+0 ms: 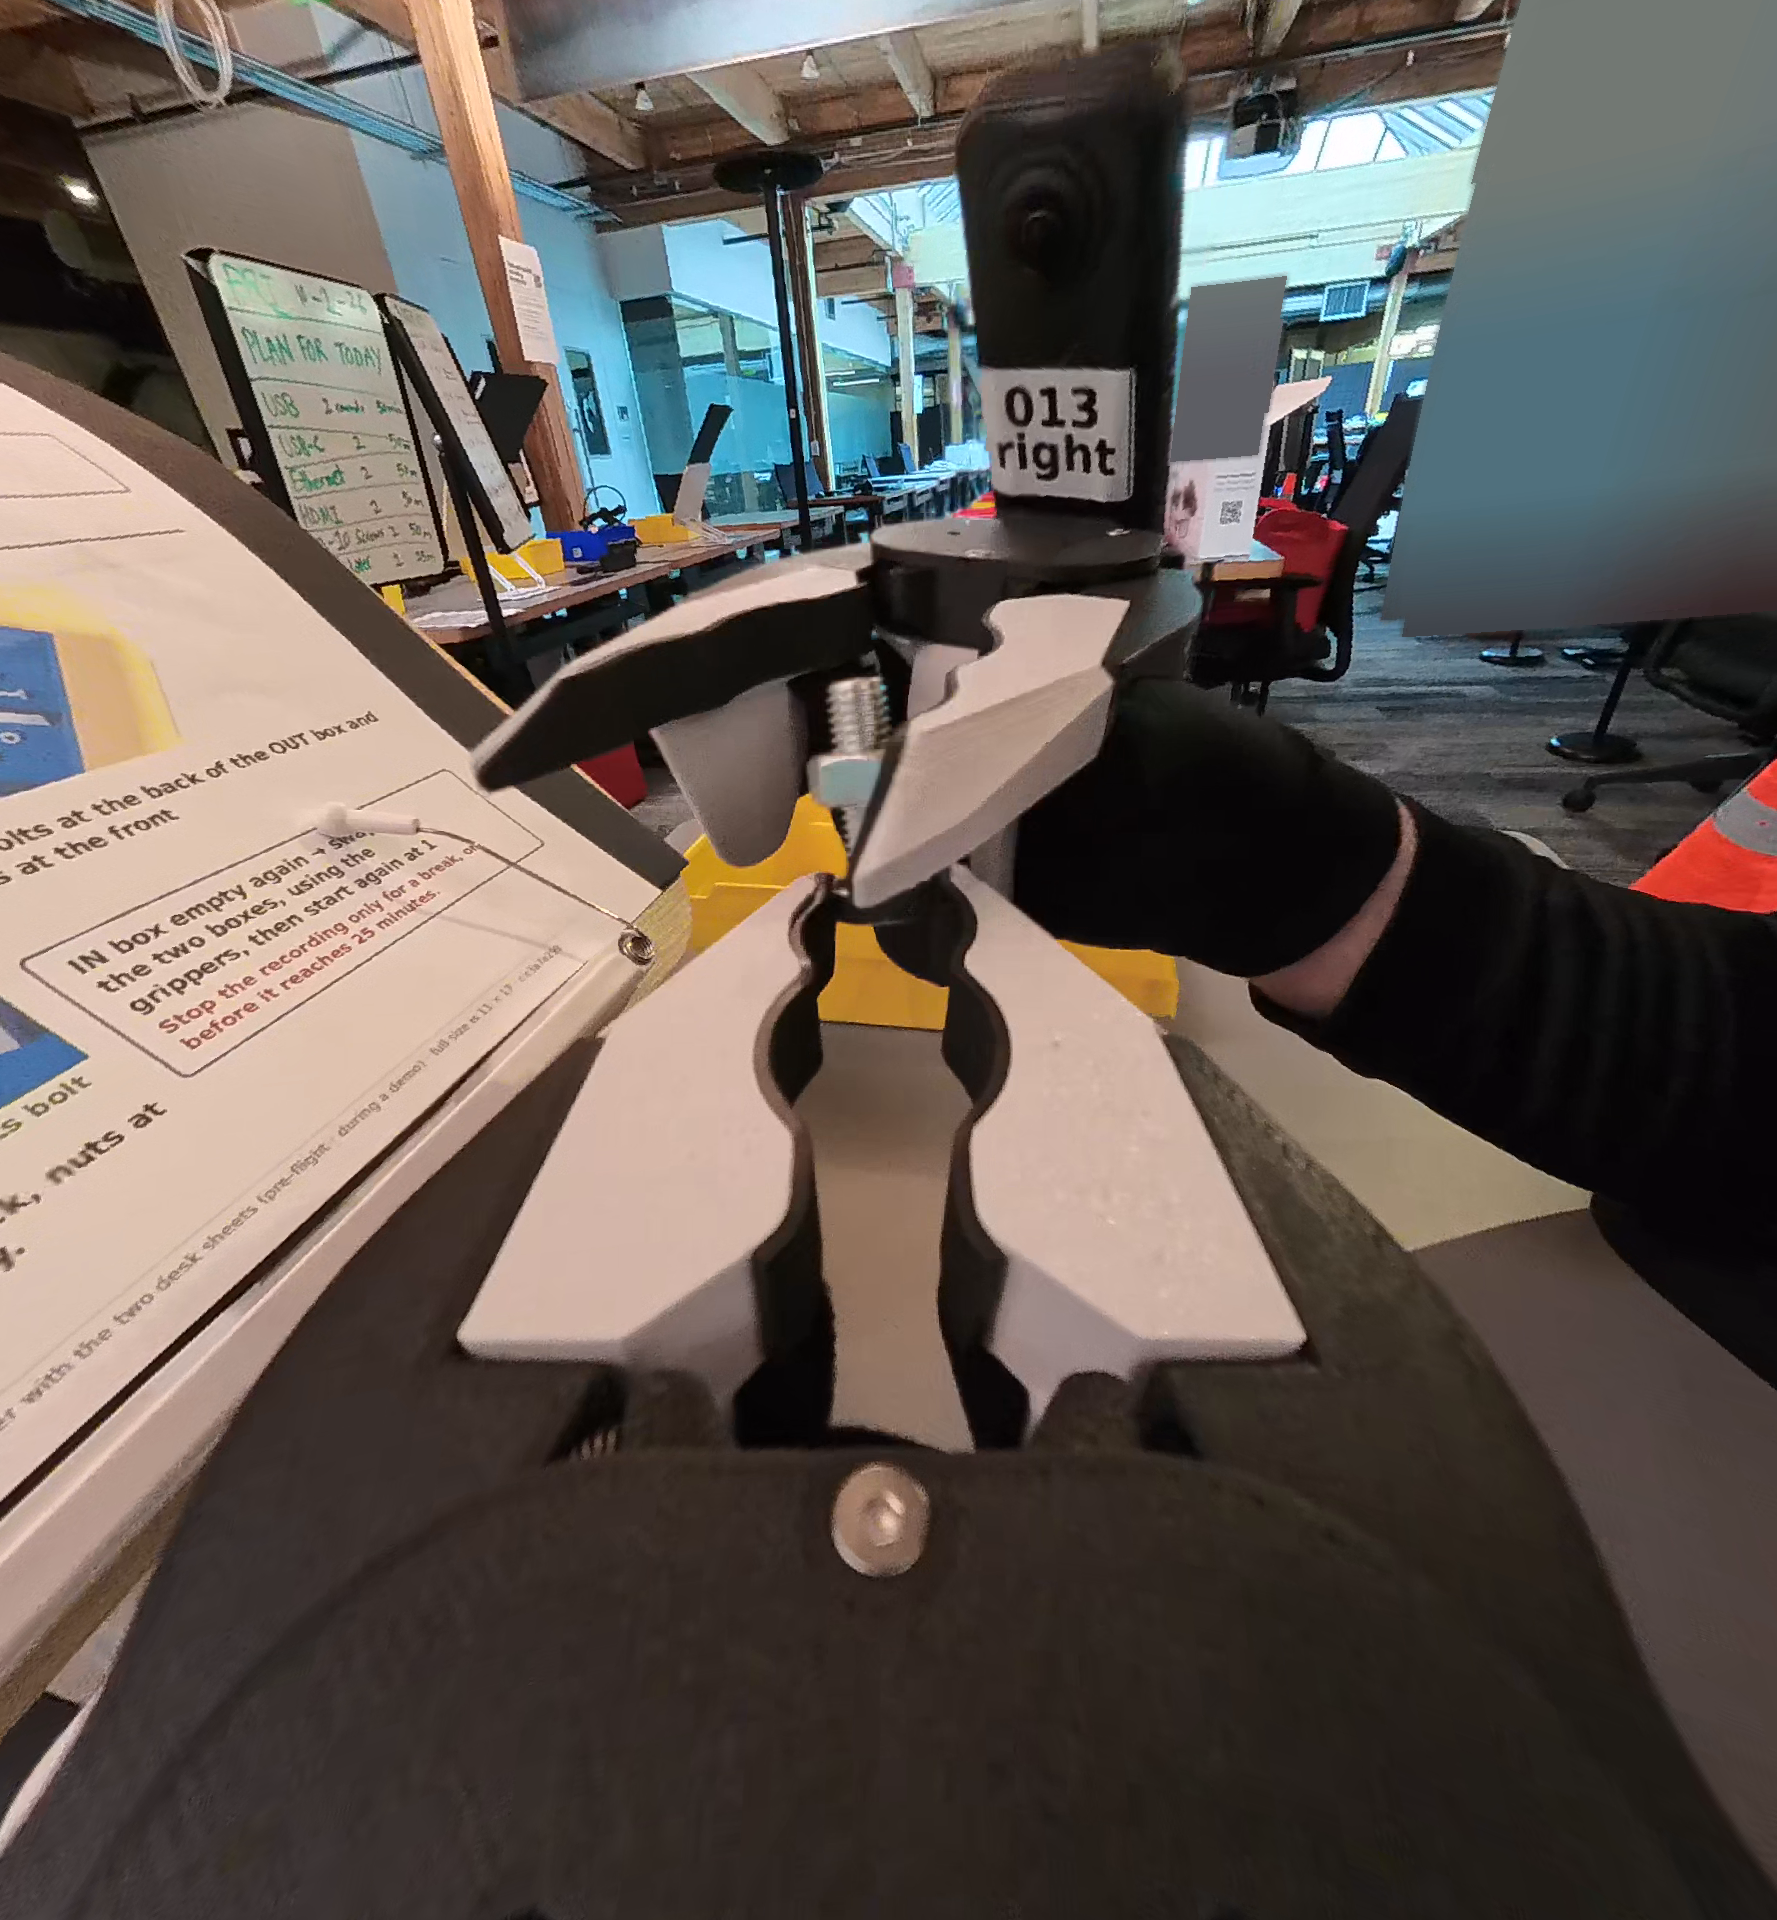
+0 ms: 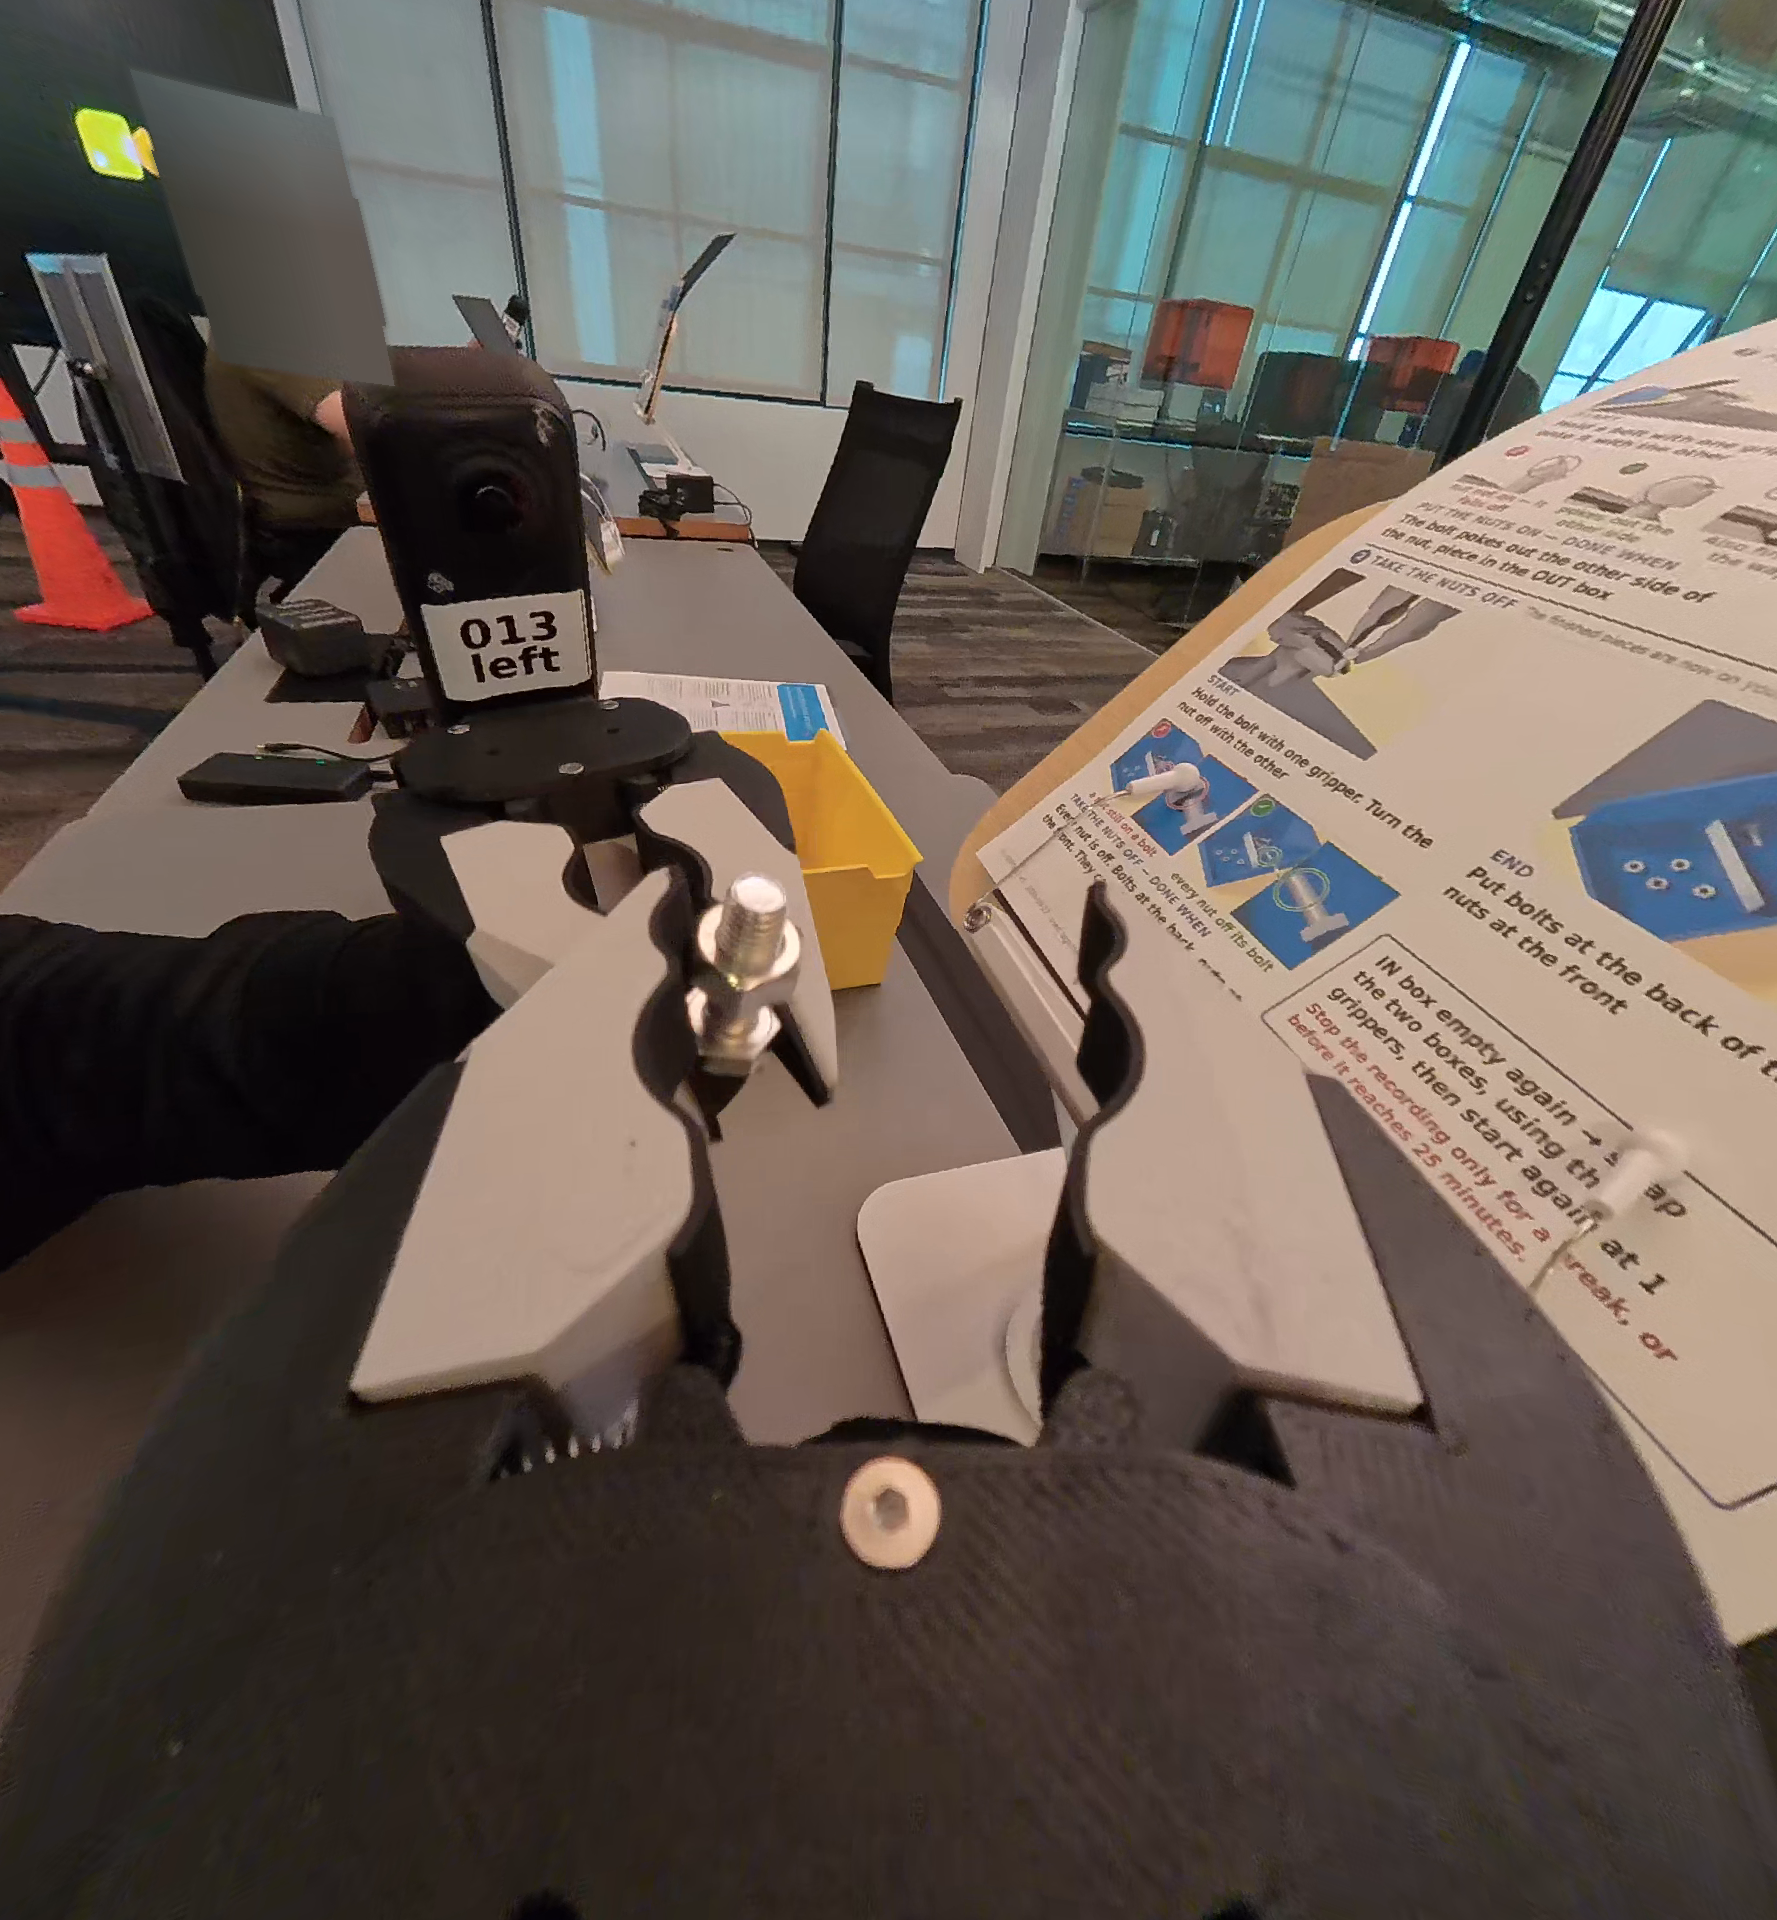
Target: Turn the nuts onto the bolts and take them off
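A silver bolt (image 2: pixel 751 920) stands upright with a nut (image 2: pixel 759 961) partway down its thread. My left gripper (image 1: pixel 827 904) is shut on the bolt's lower end; it also shows in the right wrist view (image 2: pixel 749 1060). The bolt (image 1: pixel 858 717) and nut (image 1: pixel 840 781) rise above its tips. My right gripper (image 2: pixel 873 914) is open wide and holds nothing. Its left finger (image 2: pixel 572 1091) sits just beside the bolt, and its right finger (image 2: pixel 1175 1143) is well clear. In the left wrist view the right gripper (image 1: pixel 676 821) straddles the bolt from the far side.
A yellow bin (image 2: pixel 842 842) stands on the grey table (image 2: pixel 240 831) behind the grippers. A slanted board with an instruction sheet (image 2: pixel 1486 883) is close on the right, and it also shows in the left wrist view (image 1: pixel 188 883). A gloved hand (image 1: pixel 1206 831) holds the right gripper. An orange cone (image 2: pixel 53 520) stands on the floor. Across from one pair of fingers to the other is roughly 5 centimetres.
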The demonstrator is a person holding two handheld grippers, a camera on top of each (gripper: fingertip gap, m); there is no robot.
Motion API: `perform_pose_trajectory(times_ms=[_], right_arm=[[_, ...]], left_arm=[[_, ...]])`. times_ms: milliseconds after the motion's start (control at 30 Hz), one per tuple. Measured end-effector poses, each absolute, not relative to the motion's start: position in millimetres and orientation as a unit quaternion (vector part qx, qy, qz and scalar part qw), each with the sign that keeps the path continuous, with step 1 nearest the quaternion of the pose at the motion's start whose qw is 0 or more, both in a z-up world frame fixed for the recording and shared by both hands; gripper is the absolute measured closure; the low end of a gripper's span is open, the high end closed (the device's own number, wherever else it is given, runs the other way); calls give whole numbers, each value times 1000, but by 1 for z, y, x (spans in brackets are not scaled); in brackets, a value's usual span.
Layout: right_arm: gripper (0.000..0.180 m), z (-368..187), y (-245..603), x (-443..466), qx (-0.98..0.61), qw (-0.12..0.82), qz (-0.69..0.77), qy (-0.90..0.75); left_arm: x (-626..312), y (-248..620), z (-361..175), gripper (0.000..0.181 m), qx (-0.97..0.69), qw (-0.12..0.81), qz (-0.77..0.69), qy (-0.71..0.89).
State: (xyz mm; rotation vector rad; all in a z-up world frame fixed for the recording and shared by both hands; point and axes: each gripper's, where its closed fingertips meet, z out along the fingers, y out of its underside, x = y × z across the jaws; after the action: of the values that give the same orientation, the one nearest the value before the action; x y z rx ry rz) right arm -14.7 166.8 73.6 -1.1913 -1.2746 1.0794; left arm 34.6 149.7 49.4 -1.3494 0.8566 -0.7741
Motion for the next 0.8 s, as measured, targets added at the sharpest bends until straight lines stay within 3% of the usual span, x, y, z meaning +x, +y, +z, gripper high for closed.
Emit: perform_pose_trajectory(times_ms=[33,133,200,367,800], right_arm=[[103,74,168,-12,-497,519,450,-530],[100,76,178,0,-501,532,436,-526],[120,74,194,13,-523,543,416,-508],[111,78,199,27,-520,545,428,-499],[108,78,169,-8,-491,524,457,-525]], left_arm=[[33,150,50,165,-590,632,-339,372],[26,151,56,165,-586,639,-349,357],[21,151,60,164,-581,642,-356,351],[20,150,60,165,-581,640,-362,351],[26,150,54,165,-584,634,-357,360]])
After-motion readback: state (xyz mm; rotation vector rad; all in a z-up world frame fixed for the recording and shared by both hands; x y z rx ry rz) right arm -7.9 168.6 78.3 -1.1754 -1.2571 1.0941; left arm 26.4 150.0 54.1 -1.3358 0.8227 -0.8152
